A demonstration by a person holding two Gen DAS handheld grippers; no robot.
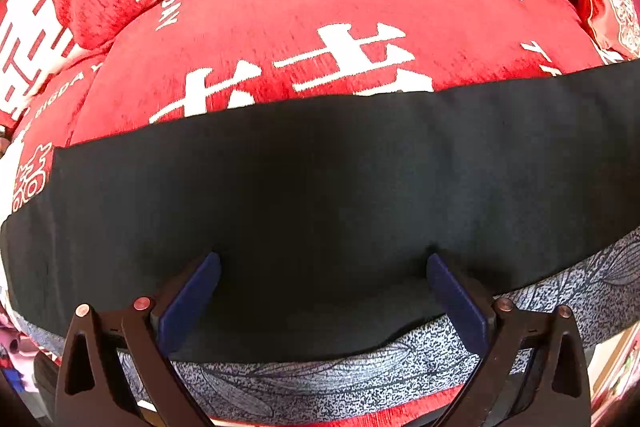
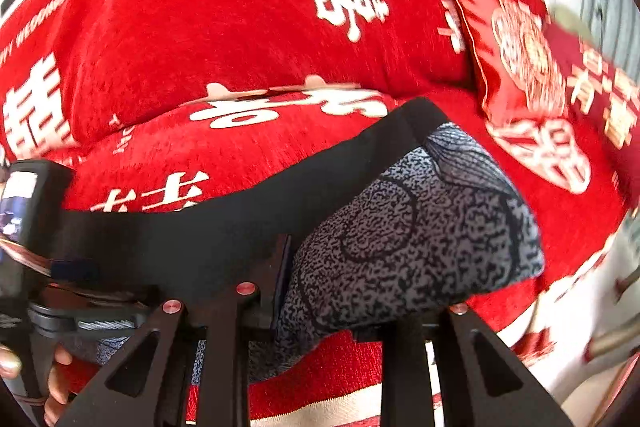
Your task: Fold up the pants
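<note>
The pants (image 1: 320,187) lie across the front of a red sofa seat cushion (image 1: 320,39), a long black band with a grey speckled, leaf-patterned layer (image 1: 304,383) showing along the near edge. The left tongs (image 1: 323,303) are spread wide, both blue pads resting over the black cloth with nothing pinched between them. The right tongs (image 2: 320,291) sit at the end of the pants, where the grey patterned cloth (image 2: 420,235) bunches up and drapes over the fingers; the cloth appears to run down between them, but the tips are covered, so I cannot tell whether they are pinching it or merely standing under it. The step in hand looks like taking up the near edge for a fold. To do it well, the left tongs should close on both layers together at the edge, not on the black top layer alone, and both tongs should lift level so the band stays flat and folds over square without dragging on the plush cushion. Counted: one pair of pants, two tongs, one seat cushion under the pants, one back cushion (image 2: 248,27) behind it, one small red throw pillow (image 2: 524,67) at the right, and one hand (image 2: 36,371) seen holding the other tongs at lower left
</note>
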